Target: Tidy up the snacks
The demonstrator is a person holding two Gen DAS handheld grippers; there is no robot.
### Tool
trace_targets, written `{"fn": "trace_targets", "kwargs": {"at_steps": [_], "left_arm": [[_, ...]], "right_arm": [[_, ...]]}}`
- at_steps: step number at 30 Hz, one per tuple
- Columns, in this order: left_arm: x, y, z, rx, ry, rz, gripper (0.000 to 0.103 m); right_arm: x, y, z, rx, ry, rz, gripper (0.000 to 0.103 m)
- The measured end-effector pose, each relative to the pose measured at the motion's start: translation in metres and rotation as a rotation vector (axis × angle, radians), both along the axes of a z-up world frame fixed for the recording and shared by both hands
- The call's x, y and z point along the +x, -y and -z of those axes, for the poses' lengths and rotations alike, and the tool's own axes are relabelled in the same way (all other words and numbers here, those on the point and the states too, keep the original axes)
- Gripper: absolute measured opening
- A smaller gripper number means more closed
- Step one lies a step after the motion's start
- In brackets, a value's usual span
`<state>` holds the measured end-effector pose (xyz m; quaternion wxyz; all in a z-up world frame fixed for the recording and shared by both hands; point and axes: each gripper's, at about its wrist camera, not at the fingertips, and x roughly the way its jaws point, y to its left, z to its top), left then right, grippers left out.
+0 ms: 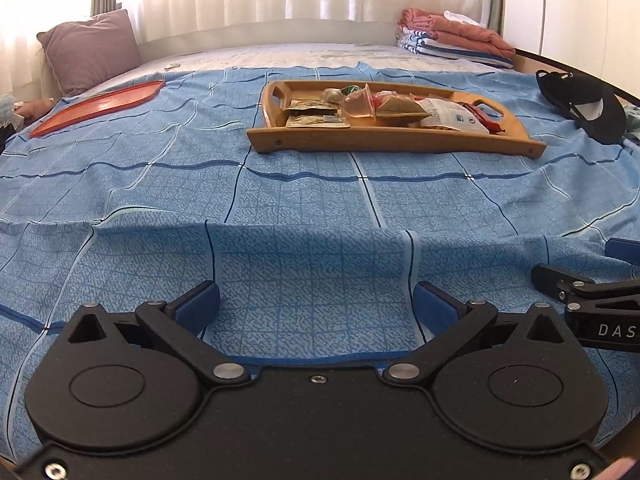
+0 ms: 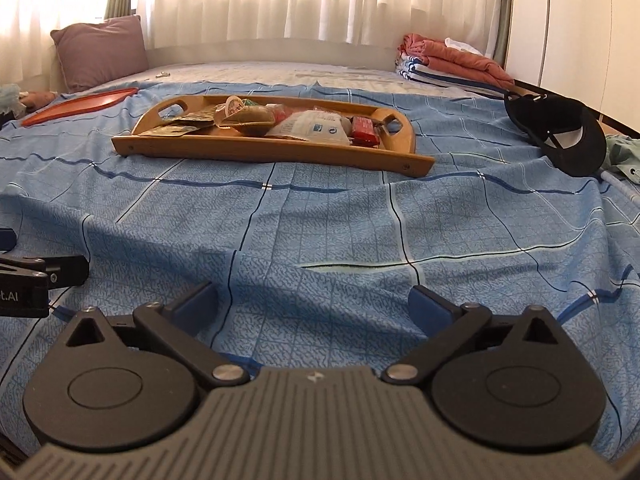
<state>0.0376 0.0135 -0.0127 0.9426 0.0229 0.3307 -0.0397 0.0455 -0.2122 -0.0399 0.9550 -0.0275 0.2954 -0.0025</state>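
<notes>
A wooden tray [image 1: 360, 138] [image 2: 256, 152] with handle cut-outs lies on the blue checked bedspread and holds several snack packets, among them a white pouch [image 1: 456, 118] [image 2: 316, 126] and a red pack [image 2: 364, 130]. An empty orange tray [image 1: 96, 106] [image 2: 76, 104] lies further left. My left gripper [image 1: 316, 300] hovers low over the near bedspread, jaws wide apart, nothing between them. My right gripper [image 2: 314, 300] is likewise open and empty, well short of the wooden tray. Each gripper shows at the other view's edge.
A black cap [image 1: 580, 106] [image 2: 560, 134] lies on the bed's right side. Folded towels [image 1: 452, 38] [image 2: 448, 62] are stacked at the far right, a mauve pillow [image 1: 92, 50] [image 2: 102, 50] at the far left. White curtains hang behind the bed.
</notes>
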Motion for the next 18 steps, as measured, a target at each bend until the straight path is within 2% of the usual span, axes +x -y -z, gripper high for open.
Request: {"fn": "trace_targets", "kwargs": {"at_steps": [18], "left_arm": [[0.0024,0.0015,-0.0006,-0.001,-0.006,-0.032,0.103]], "right_arm": [[0.0044,-0.0007,0.0007,-0.011,-0.034,-0.012,0.103]]}}
